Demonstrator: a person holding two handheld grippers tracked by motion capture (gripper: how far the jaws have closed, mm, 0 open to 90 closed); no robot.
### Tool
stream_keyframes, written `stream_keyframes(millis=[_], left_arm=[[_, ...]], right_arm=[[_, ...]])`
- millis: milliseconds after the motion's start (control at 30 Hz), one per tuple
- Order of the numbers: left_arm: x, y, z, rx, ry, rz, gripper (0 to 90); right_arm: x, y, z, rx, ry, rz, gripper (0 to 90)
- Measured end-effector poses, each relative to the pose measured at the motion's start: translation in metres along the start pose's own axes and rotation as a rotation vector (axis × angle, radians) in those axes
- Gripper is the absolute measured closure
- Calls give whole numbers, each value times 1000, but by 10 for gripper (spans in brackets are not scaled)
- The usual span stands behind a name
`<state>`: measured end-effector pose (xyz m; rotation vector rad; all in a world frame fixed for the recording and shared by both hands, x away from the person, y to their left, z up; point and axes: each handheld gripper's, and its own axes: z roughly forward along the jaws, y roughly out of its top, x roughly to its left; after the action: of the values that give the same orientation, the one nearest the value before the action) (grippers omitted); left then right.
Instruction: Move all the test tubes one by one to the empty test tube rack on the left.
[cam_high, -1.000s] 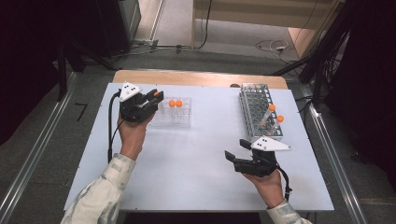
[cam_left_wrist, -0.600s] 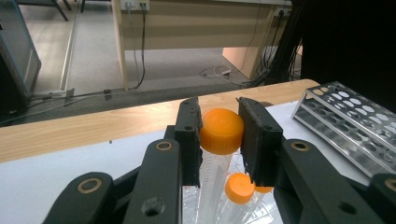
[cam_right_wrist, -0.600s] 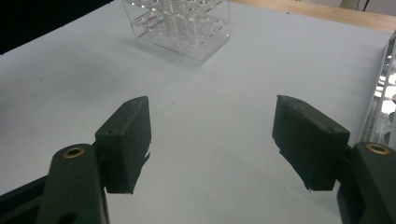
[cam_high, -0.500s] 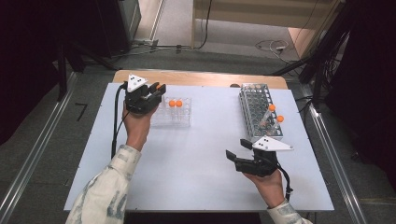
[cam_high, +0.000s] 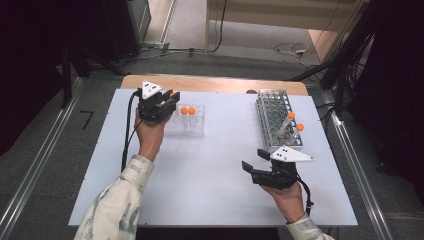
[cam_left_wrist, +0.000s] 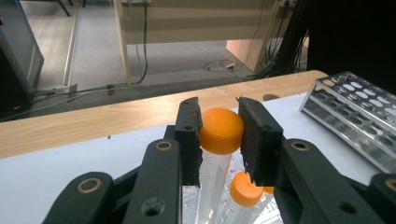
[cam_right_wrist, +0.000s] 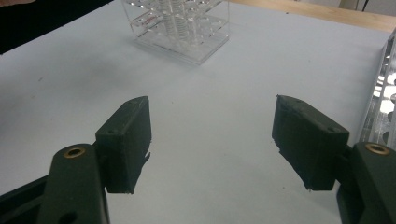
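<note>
1. Your left gripper (cam_high: 169, 100) is clamped on an orange-capped tube (cam_left_wrist: 219, 140); in the left gripper view the two black jaws press the cap from either side, with the clear body running down and toward the camera between them.
2. That tube hangs over the left end of the clear rack (cam_high: 187, 120), which stands on the white table (cam_high: 210, 170) toward its far left; two more orange caps (cam_high: 187, 111) stand in that rack just beside your jaws.
3. The relation that matters: the tube's long axis leans rather than standing plumb, and the rack's holes sit directly below and slightly right of the jaws; judge the tilt before you lower, or the tip may catch the rack's top plate.
4. Your left hand (cam_high: 150, 135) reaches forward from the near edge with the forearm stretched, the gripper pointing away from you and somewhat down.
5. Your right gripper (cam_high: 260, 170) rests near the table's front right, jaws standing wide apart with nothing between them; the right gripper view has bare table in the gap.
6. The metal rack (cam_high: 277, 117) with two orange-capped tubes (cam_high: 295, 122) lies just beyond your right hand; the left hand is far nearer the clear rack, so the placing looks to be its job.
</note>
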<state>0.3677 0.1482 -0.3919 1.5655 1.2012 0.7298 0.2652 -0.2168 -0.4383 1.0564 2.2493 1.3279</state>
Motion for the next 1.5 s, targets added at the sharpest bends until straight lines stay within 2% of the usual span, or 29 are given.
stream_keyframes(millis=[433,667,967,1133,1333,1500], left_arm=[[0,-24,9,40,5,2,699],[1,-26,9,41,-3,-5,687],[1,-24,2,26,-14,-21,596],[0,-25,-5,24,-55,-48,530],[-3,-34,-22,21,-99,-63,400],[-9,-46,-39,16,-118,-47,303]], right_arm=[[1,0,1,2,-2,-5,271],[1,-1,2,4,-3,-7,272],[1,-1,2,4,-4,-6,272],[-1,-1,1,2,-13,0,272],[-7,-2,-2,-5,-47,6,277],[-19,-2,-9,-20,-88,35,281]])
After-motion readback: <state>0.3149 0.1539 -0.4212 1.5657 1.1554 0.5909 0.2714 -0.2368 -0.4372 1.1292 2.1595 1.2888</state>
